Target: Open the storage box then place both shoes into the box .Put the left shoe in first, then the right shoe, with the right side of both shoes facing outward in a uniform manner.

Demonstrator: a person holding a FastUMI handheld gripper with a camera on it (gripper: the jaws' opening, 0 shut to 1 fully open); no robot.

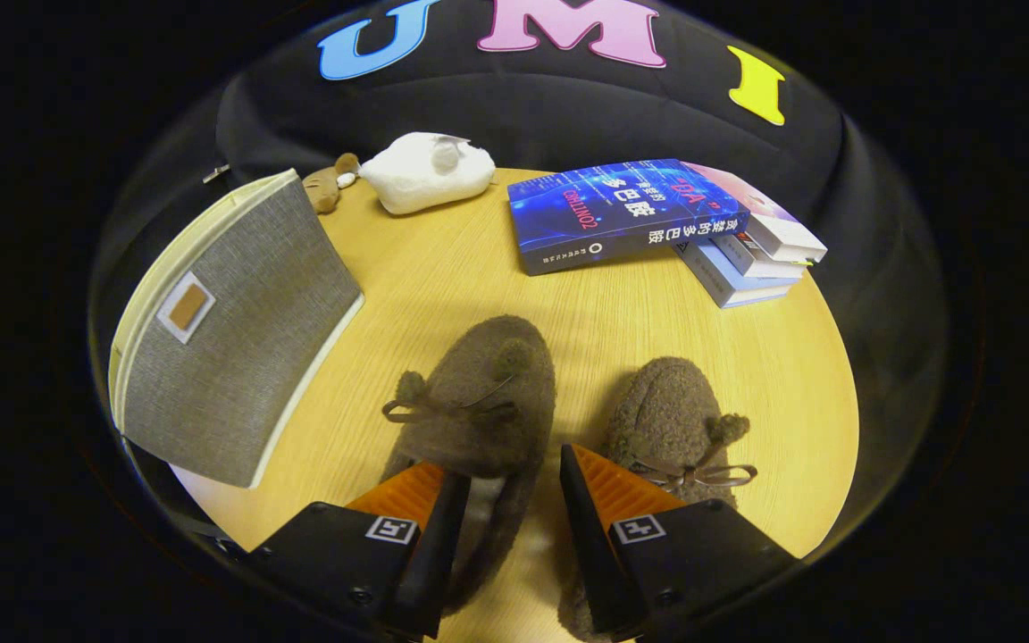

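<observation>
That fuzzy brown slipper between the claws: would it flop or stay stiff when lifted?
The left slipper looks plush and soft, so it probably sags. Its fleece should grip rather than slip. The open gripper straddles its collar, which likely squashes when pinched.

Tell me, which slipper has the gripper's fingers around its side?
The left slipper: the open gripper straddles its right wall. The right slipper lies outside.

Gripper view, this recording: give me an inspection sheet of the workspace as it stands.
Surface: round wooden table, bare in the middle.
Job's things: grey storage box, lid closed; left fuzzy shoe and right fuzzy shoe side by side on the table.
Clutter: stack of books; white plush toy; small brown plush.
Grippers: claw open, one finger over each shoe, gripping nothing.
Cables: nothing seen.
Surroundings: black cloth wall.
</observation>
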